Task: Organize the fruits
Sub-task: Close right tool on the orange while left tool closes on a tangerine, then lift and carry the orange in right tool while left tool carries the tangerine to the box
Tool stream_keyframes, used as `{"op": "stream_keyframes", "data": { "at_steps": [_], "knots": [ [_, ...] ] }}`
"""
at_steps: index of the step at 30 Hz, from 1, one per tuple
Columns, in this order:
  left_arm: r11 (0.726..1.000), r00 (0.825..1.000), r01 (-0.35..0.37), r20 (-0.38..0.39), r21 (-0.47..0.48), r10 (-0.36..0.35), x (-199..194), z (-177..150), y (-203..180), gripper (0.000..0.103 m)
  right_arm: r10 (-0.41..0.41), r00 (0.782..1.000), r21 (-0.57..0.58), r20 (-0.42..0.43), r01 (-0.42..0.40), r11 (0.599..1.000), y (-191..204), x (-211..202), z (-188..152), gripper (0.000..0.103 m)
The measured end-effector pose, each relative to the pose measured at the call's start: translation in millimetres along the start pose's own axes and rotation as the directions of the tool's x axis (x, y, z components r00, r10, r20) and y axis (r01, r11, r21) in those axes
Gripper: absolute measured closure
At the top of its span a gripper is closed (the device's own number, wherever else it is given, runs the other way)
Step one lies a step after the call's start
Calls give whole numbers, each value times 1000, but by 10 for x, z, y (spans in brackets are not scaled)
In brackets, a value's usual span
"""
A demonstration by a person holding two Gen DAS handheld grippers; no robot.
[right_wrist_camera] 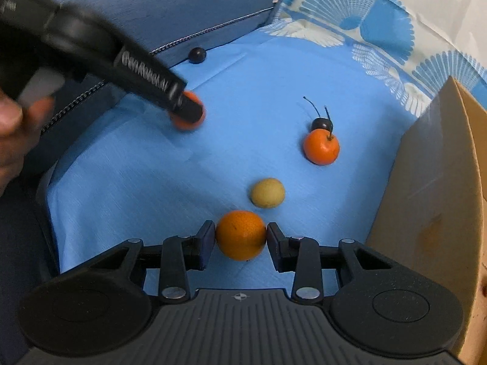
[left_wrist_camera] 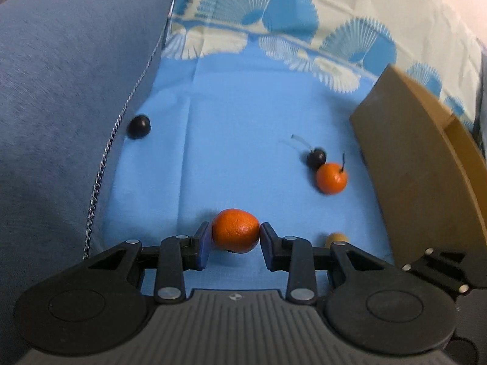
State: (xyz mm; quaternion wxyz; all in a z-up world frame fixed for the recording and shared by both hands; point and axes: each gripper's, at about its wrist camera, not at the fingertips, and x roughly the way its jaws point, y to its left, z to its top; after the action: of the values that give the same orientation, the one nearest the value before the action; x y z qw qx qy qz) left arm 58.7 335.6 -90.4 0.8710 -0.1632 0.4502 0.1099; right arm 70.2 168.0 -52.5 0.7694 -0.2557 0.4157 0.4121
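Note:
My left gripper (left_wrist_camera: 235,233) is shut on a reddish-orange fruit (left_wrist_camera: 235,230), its blue pads pressing both sides, just above the blue cloth (left_wrist_camera: 243,115). In the right wrist view that same gripper (right_wrist_camera: 185,111) shows blurred at upper left with its fruit (right_wrist_camera: 186,123). My right gripper (right_wrist_camera: 241,234) is shut on a paler orange (right_wrist_camera: 241,234). A small yellow fruit (right_wrist_camera: 268,192) lies just beyond it. Further right, an orange fruit with a stem (right_wrist_camera: 321,147) (left_wrist_camera: 331,178) touches a dark cherry (right_wrist_camera: 322,124) (left_wrist_camera: 316,158). Another dark fruit (left_wrist_camera: 138,126) (right_wrist_camera: 197,55) rests against the cushion.
A blue-grey cushion (left_wrist_camera: 67,97) with a metal chain trim (left_wrist_camera: 100,173) bounds the left side. A brown cardboard box (left_wrist_camera: 420,164) (right_wrist_camera: 432,188) stands at the right. A fan-patterned fabric (left_wrist_camera: 274,15) rises behind the cloth. A person's hand (right_wrist_camera: 12,130) holds the left gripper.

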Motion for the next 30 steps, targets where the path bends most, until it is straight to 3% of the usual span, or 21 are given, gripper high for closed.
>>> {"op": "stream_keyframes", "data": {
  "at_steps": [18,22,30],
  "knots": [
    [999,1000,-6,-27,42,7,200,12,-80,61,-8,1000,3,-25,8,1000,-8,130,-26,64],
    [999,999,-31,13,38,30,125,8,-84,61,-5,1000,13,-3,5,1000,-25,76,-25,64],
    [999,990,-35,137,2,34,-202,-46,-27,61,-24,989,45,147,17,999,-75,-234,15,64]
  ]
}}
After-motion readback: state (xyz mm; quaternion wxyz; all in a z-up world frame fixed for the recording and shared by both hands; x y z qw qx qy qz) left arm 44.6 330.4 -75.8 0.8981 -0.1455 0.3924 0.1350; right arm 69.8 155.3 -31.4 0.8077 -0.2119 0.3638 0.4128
